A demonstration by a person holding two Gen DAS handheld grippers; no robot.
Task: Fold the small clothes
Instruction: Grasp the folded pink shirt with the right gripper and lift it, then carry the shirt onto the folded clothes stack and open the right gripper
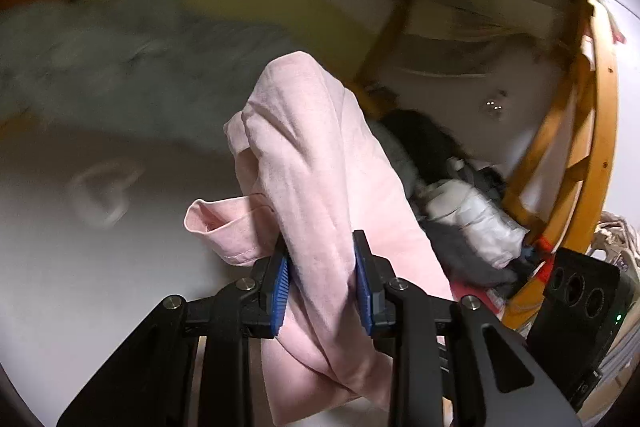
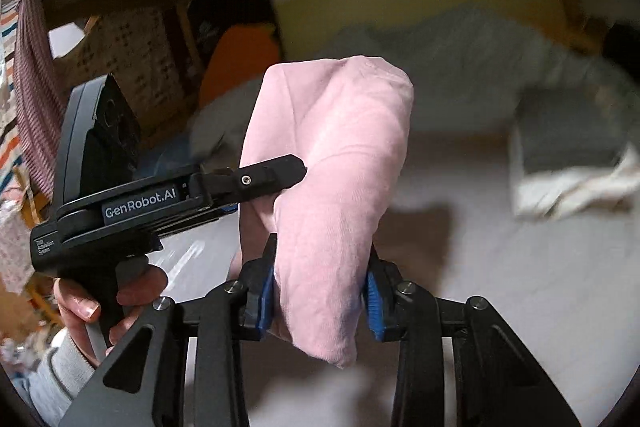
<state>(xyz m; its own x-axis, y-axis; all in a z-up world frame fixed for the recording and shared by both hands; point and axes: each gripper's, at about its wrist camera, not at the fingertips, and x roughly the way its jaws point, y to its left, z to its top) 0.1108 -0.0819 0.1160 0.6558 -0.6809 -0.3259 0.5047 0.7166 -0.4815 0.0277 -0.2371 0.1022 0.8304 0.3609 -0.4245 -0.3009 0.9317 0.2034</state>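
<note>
Pink garment point(image 1: 320, 163) pinched by both grippers.
Bunched between blue pads of left gripper point(image 1: 322, 277) and right gripper point(image 2: 320, 287); "GenRobot.AI" readable on left one's side.

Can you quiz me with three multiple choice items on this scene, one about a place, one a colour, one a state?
1. Where is the left gripper in the right wrist view?
A. left of the cloth
B. above it
C. out of view

2. What colour is the soft cloth garment?
A. pale pink
B. green
C. black

3. What is the state of the right gripper?
A. open and empty
B. shut on the garment
C. resting flat on the white surface

Answers: A, it reaches in from the left; A, the fabric shows pink in both views; B, its blue pads press the cloth.
</note>
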